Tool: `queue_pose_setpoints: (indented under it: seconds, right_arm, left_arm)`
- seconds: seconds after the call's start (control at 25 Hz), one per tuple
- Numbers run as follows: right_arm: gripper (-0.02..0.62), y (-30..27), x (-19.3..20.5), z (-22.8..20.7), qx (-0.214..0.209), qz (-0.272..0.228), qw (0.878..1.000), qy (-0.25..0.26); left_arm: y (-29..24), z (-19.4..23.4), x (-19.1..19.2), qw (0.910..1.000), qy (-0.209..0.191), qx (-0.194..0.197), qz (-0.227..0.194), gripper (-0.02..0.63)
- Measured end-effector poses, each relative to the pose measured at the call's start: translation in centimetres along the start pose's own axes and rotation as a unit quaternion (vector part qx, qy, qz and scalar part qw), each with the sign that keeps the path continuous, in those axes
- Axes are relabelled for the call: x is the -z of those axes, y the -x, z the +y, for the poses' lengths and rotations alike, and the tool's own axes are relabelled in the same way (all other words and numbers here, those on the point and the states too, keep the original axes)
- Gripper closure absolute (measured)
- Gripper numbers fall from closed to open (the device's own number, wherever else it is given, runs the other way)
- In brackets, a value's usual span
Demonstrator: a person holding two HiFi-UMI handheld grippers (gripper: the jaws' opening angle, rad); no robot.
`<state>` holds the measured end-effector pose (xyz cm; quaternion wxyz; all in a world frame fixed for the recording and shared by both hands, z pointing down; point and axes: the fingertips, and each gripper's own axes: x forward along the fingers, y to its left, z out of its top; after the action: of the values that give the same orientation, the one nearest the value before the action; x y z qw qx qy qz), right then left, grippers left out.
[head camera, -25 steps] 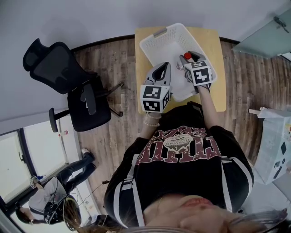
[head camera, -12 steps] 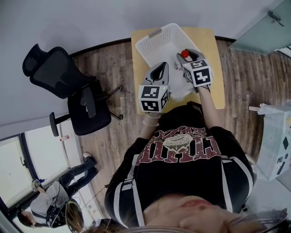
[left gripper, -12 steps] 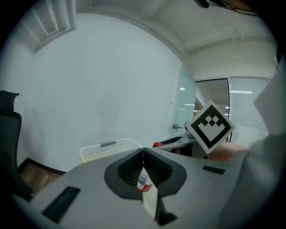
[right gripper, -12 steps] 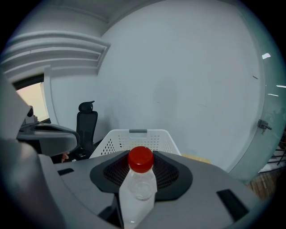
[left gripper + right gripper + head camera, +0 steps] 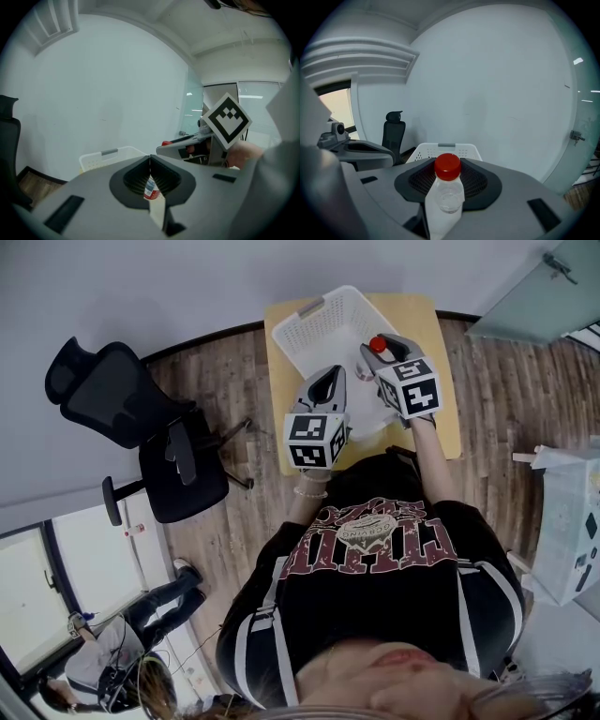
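Right gripper view: the right gripper [image 5: 449, 183] has its jaws clamped on a clear red-capped bottle [image 5: 446, 204].
The left gripper [image 5: 150, 161] has its jaws shut on a red-and-white label scrap [image 5: 150, 190]; both are over the white basket [image 5: 309, 322] on the surface [image 5: 429, 326].

Both arms out toward 12 o'clock; right gripper [image 5: 448, 176] clamps bottle [image 5: 449, 199]; left gripper [image 5: 150, 161] seemingly pinches small labelled item [image 5: 150, 189].

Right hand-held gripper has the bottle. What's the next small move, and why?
Probably shift the right hand-held gripper slightly left and lower it into the white basket. Its jaws grip the clear red-capped bottle upright, and the head view puts it near the basket's right edge.
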<state>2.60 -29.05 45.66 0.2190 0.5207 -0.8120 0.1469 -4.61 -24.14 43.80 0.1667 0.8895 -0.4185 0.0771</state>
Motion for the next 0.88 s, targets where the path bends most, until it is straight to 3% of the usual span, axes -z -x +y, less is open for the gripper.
queue_pose_setpoints:
  seconds: [0.88]
  right_arm:
    - [0.428,6.0,-3.0,-0.8,-0.003,-0.053,0.999,0.007]
  left_arm:
    - [-0.7,-3.2,0.1,0.9997,-0.005,0.022,0.002,0.558]
